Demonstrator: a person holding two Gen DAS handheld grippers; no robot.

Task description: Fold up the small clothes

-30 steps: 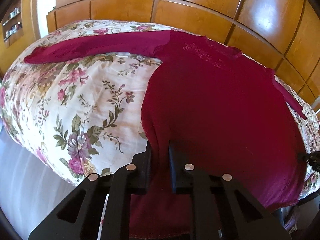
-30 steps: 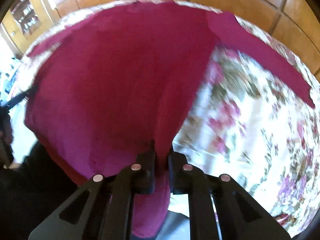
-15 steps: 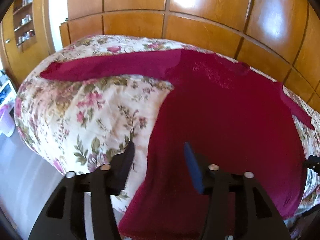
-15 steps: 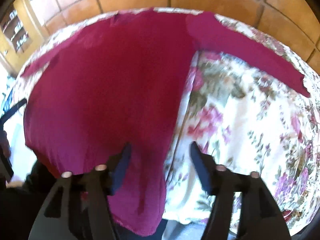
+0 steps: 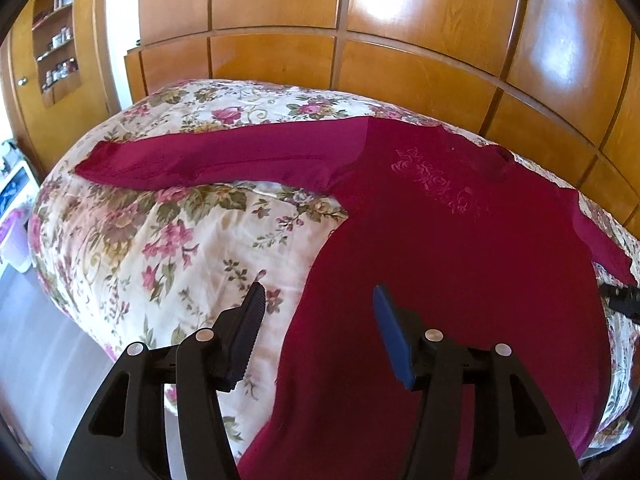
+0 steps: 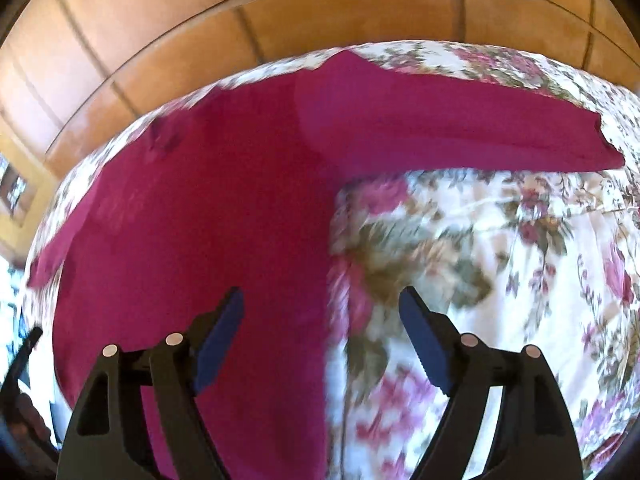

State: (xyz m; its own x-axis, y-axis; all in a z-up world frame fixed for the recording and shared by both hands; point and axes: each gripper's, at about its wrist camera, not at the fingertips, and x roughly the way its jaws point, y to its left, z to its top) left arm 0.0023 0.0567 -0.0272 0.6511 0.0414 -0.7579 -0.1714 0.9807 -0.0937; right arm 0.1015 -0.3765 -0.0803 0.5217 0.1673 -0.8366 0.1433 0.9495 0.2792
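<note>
Lying flat on the bed, the red shirt has both sleeves out and its hem hanging over the near edge. It looks ready for folding; next, each tool should grab a sleeve. A second ago both pinched the hem. Now the left tool is spread and empty, and the right tool is opening, empty too.

A home bedroom: below the grippers a bed with a floral cover, ahead a glossy wooden wardrobe (panelled doors), and far left a shelf niche holding small bottles.
</note>
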